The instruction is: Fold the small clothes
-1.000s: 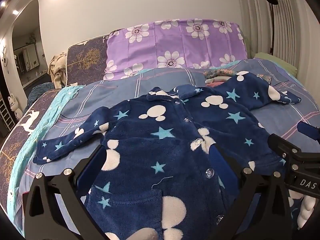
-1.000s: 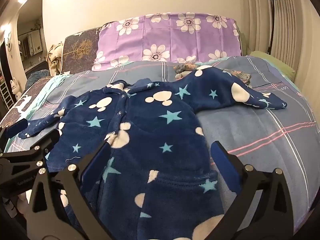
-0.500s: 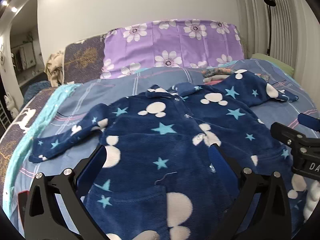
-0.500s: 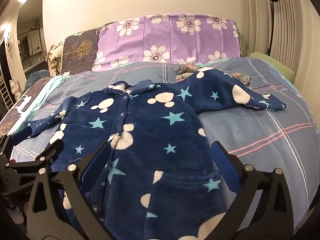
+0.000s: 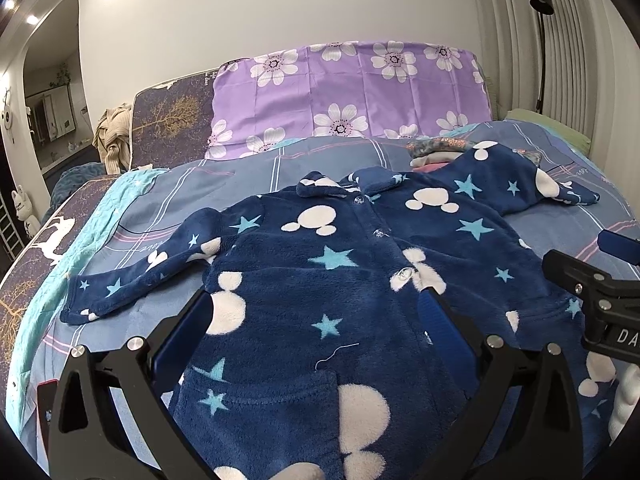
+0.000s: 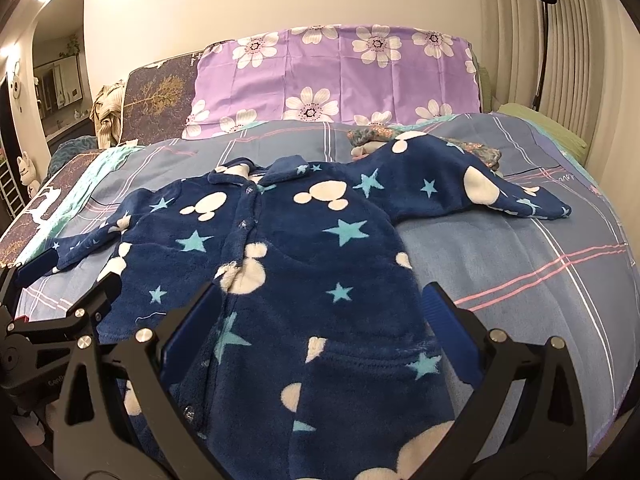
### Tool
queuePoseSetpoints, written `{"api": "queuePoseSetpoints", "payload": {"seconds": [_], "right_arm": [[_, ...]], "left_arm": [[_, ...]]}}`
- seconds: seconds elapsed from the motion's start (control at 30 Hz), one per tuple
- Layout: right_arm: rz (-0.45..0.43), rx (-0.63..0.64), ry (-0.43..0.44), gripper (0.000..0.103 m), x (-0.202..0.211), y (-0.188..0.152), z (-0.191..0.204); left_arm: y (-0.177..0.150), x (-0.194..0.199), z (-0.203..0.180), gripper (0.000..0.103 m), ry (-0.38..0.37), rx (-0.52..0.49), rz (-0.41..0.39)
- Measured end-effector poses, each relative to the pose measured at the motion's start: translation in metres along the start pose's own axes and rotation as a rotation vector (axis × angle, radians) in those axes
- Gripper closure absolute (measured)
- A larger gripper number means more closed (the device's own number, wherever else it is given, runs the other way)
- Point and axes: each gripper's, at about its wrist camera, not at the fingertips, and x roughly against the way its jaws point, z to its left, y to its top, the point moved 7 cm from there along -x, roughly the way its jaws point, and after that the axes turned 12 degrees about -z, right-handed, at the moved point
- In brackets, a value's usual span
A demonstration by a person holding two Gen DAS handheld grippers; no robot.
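Both claws gape wide above fleece jacket (image 5: 340, 280).

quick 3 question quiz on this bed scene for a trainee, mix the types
1. True or false: the blue top lies spread flat with both sleeves out.
2. What sits under the far sleeve? A) a book B) a small pile of clothes C) a lamp
3. Fill in: the pillow at the head of the bed is purple with white ____.

Key: 1 true. 2 B. 3 flowers.
Both the left gripper and right gripper hover over the top with jaws open, holding nothing.
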Motion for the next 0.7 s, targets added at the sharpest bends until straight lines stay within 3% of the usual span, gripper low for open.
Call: {"api": "queuePoseSetpoints", "payload": {"seconds": [0.43, 0.7], "right_arm": [[0.007, 0.010, 0.003, 0.002, -0.001, -0.001, 0.005], [0.005, 0.026, 0.000, 0.002, -0.001, -0.002, 0.011]], "left_arm": [[0.000, 0.001, 0.007, 0.001, -0.015, 0.017, -0.022], [-0.004, 0.001, 0.008, 0.001, -0.004, -0.023, -0.031]]}}
